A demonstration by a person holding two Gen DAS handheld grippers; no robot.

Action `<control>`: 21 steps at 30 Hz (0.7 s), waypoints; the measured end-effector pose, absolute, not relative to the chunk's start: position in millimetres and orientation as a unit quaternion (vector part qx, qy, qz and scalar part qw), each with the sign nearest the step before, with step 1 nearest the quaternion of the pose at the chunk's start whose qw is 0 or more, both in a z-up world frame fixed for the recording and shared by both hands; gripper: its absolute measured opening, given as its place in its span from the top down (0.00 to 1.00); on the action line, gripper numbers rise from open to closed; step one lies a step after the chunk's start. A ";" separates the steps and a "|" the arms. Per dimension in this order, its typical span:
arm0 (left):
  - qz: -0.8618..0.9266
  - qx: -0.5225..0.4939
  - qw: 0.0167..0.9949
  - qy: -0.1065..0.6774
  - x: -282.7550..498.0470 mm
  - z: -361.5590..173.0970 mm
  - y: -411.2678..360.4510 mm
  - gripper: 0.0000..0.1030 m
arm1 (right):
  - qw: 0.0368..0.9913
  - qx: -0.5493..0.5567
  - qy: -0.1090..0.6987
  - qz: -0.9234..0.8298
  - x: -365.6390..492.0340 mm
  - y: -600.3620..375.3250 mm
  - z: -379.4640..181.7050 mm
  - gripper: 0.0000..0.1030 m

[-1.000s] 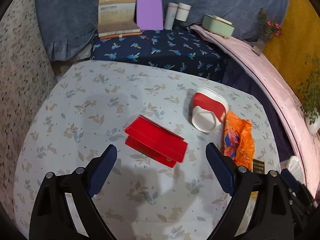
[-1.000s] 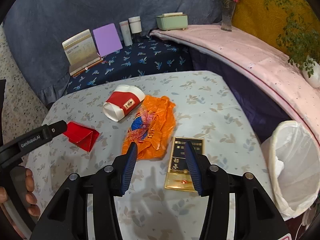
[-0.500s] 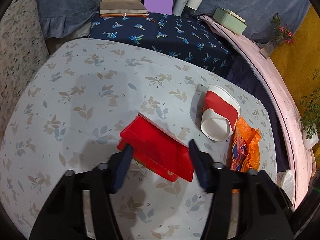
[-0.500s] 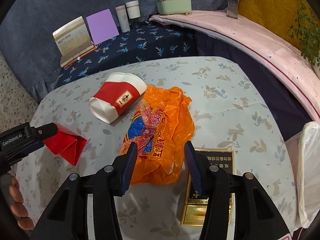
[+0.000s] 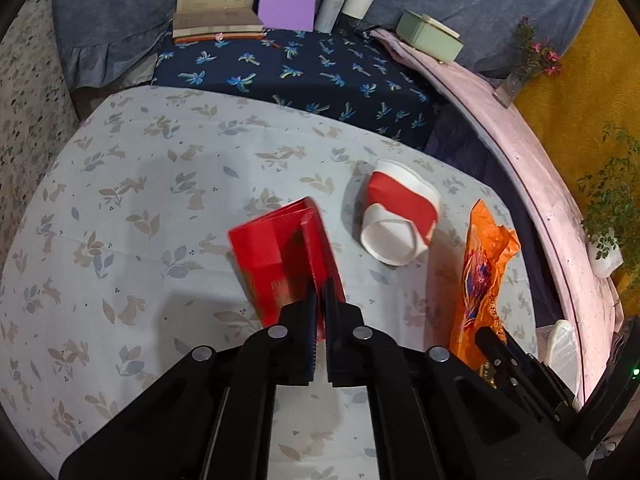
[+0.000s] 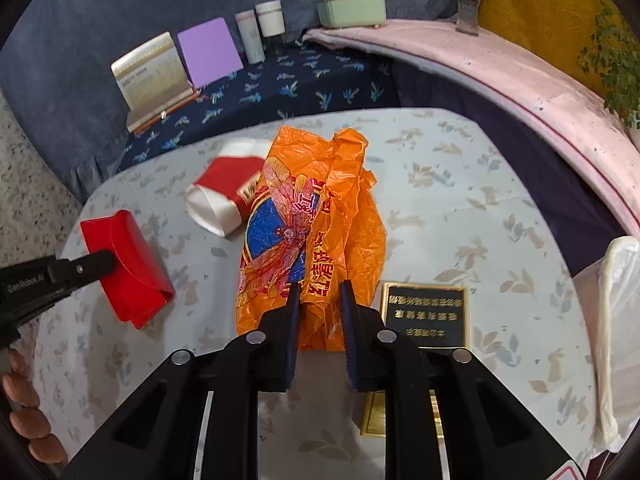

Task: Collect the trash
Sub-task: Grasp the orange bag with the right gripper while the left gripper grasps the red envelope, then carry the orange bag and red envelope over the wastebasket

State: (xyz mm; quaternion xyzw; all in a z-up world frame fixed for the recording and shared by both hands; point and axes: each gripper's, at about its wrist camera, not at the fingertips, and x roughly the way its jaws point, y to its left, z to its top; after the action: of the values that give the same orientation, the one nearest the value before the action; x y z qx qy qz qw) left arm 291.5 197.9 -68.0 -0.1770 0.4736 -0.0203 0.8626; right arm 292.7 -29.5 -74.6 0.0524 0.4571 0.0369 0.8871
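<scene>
On the leaf-print tablecloth (image 5: 140, 184) my left gripper (image 5: 320, 294) is shut on a red folded paper envelope (image 5: 276, 248), whose near edge is pinched and tilted up. The right wrist view shows that envelope (image 6: 132, 276) at the left, with the left gripper (image 6: 110, 260) on it. My right gripper (image 6: 320, 300) has its jaws closing on the near end of a crumpled orange plastic bag (image 6: 316, 220), which fills the gap and touches both pads. A squashed red-and-white paper cup (image 6: 224, 196) lies on its side between envelope and bag. A black-and-gold box (image 6: 424, 316) lies flat right of the bag.
A bin lined with a white bag (image 6: 616, 320) stands off the table's right edge. Behind, a dark blue palm-print surface (image 5: 304, 76) carries a book (image 5: 216, 4), purple card, two jars and a green box (image 5: 430, 36). A pink ledge (image 6: 520, 80) curves along the right. A person's fingers (image 6: 24, 388) show lower left.
The left jaws went from wide open to shut on the red envelope, which turned and tipped up. The right gripper moved forward and down over the orange bag and its jaws narrowed onto it.
</scene>
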 end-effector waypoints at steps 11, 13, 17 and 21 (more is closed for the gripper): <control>-0.060 -0.159 0.880 0.444 265.5 -18.0 163.8 0.99 | 0.915 0.071 0.397 0.026 263.6 -58.2 -4.1 0.83; -0.068 -0.154 0.884 0.437 259.2 -7.9 154.7 0.99 | 0.918 0.075 0.389 0.023 256.7 -65.6 6.0 0.83; -0.084 -0.144 0.890 0.425 247.1 9.7 134.9 0.99 | 0.924 0.081 0.374 0.014 240.4 -82.6 23.4 0.83; -0.098 -0.139 0.892 0.419 236.8 18.3 118.2 0.99 | 0.927 0.084 0.365 0.006 225.5 -98.4 32.6 0.83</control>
State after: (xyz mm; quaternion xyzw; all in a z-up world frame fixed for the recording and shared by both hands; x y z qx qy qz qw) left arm 236.8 118.2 18.3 -0.1394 0.4192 -0.0976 0.8918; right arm 225.5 -98.4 32.6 0.0845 0.3654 0.0064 0.9270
